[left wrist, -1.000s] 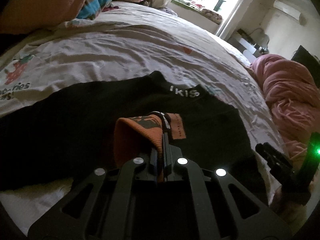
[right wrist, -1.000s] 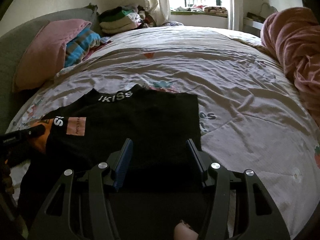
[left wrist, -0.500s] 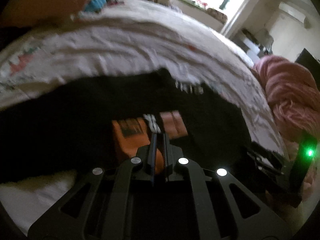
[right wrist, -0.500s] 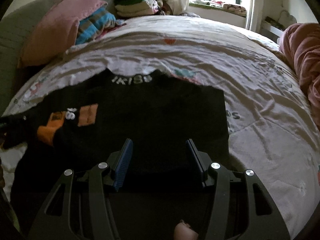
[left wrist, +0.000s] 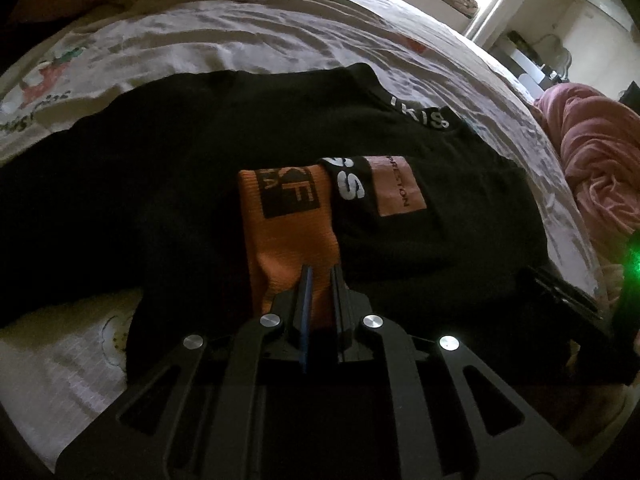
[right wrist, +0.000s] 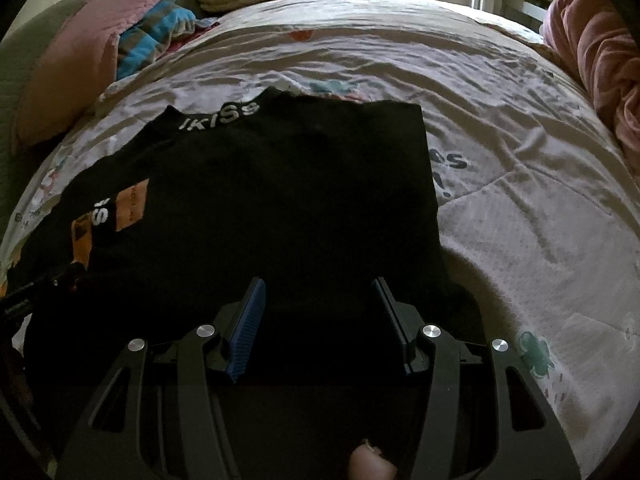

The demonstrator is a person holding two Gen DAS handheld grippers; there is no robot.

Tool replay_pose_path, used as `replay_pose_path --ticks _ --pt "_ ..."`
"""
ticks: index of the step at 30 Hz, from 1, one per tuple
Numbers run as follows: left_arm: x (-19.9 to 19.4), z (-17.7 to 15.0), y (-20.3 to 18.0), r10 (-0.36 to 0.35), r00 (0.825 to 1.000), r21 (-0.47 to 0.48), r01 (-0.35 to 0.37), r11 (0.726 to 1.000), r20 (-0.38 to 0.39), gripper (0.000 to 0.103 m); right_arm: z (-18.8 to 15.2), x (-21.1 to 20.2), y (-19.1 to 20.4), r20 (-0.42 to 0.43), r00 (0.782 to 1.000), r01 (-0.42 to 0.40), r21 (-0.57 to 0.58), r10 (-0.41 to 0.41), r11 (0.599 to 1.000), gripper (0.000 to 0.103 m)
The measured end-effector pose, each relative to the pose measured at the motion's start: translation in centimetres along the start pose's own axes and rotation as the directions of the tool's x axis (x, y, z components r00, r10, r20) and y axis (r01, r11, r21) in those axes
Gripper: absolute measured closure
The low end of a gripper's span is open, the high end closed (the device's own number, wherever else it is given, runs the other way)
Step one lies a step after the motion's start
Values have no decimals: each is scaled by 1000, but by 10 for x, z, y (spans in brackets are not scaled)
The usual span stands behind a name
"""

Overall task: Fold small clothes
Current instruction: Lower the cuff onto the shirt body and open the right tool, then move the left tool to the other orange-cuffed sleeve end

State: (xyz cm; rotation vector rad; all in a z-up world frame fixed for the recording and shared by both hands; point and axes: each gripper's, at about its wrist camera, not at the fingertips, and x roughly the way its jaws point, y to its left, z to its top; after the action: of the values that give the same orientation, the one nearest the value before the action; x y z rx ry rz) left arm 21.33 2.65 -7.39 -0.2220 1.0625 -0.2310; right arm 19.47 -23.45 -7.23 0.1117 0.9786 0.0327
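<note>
Orange ribbed cloth, the cuff of a sleeve [left wrist: 286, 236], sits pinched between the nearly closed jaws of the left gripper [left wrist: 320, 276], laid across the black top [right wrist: 280, 200] that lies flat on the bed sheet [right wrist: 520, 220]. To the right of the cuff, the right gripper [right wrist: 318, 300] hovers over the top's lower part with its jaws spread wide and nothing between them. I judge the sleeve fold is in hand; next the left jaws should let go and the sleeve be smoothed flat. Beyond the cuff the lettered collar [right wrist: 218, 118] lies toward the pillows [right wrist: 80, 80]. The top's near hem is hidden behind both tools, and its dark folds are hard to read.
</note>
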Motion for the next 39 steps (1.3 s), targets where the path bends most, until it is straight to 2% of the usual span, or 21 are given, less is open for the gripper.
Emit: replay_pose_path --ticks 2,4,6,8,13,15,17,19,22,26,34,39 --pt "-3 0 0 1 1000 -1 -1 1000 5 98 0 -8 -1 30 999 -17 6 17 1000 42" --pt "-6 0 0 3 1000 -5 -3 1000 11 96 0 -17 0 62 998 -21 6 20 1000 30" --pt "-11 0 0 6 1000 -5 -6 1000 22 92 1 -24 1 85 996 -21 5 20 1000 29" --pt "-18 -1 -1 3 999 -7 -3 1000 34 80 1 -30 1 98 995 -36 3 35 999 25" --pt "-35 -3 -4 29 997 5 -30 1000 78 62 0 -42 8 130 990 -51 -10 52 999 7" --pt "-39 -3 -3 35 995 3 -36 999 90 54 1 -47 12 145 988 -56 -16 58 998 7" --pt "-45 -4 -3 43 994 1 -44 999 103 33 1 -50 15 151 986 -68 -21 70 997 6" --pt "-49 -3 -3 61 991 2 -62 998 116 28 2 -54 20 159 984 -77 -28 80 997 5" --pt "-57 -4 1 100 985 -14 -99 995 142 15 3 -57 28 164 982 -85 -38 90 996 5" --pt "-68 -3 7 179 967 -23 -178 984 183 10 4 -62 39 176 979 -92 -51 100 994 5" --pt "-88 -3 29 213 955 -89 -198 976 206 10 3 -71 64 193 972 -114 -94 131 989 5" --pt "-99 -5 42 260 941 -126 -237 963 218 10 4 -76 85 201 967 -129 -137 155 982 5"
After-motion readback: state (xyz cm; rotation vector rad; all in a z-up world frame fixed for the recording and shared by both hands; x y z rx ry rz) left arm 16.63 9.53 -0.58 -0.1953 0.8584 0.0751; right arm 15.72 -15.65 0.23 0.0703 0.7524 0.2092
